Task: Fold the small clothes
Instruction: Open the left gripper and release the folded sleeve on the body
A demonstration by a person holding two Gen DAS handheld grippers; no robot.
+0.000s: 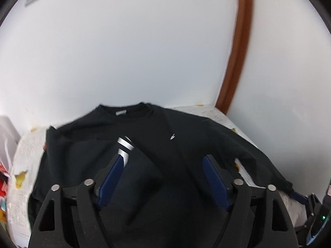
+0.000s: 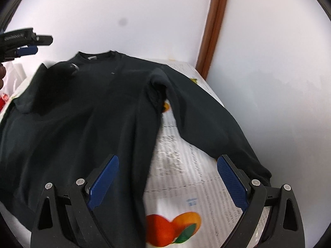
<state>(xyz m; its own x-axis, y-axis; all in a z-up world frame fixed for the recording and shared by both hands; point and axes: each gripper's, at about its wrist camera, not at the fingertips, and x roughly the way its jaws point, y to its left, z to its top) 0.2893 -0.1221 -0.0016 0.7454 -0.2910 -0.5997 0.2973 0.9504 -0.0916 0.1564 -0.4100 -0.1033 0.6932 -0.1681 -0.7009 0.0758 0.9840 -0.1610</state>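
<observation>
Basically, black sweatshirt (image 2: pixel 82 113) lies flat across the table (image 2: pixel 182 165), one sleeve (image 2: pixel 206 124) along its right edge. Left gripper (image 1: pixel 165 165) and right gripper (image 2: pixel 167 169) both hover spread wide, grasping nothing.

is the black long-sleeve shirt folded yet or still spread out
Partly folded: the black long-sleeve shirt has its striped sleeve across the chest, while the other sleeve lies stretched out on the printed table cover.

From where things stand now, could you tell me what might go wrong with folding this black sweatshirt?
The black long-sleeved sweatshirt has one sleeve already folded across its chest, and it may slip open. The other sleeve trails near the edge of the fruit-printed white tablecloth and could slide off. Both open tongs hold nothing.
</observation>
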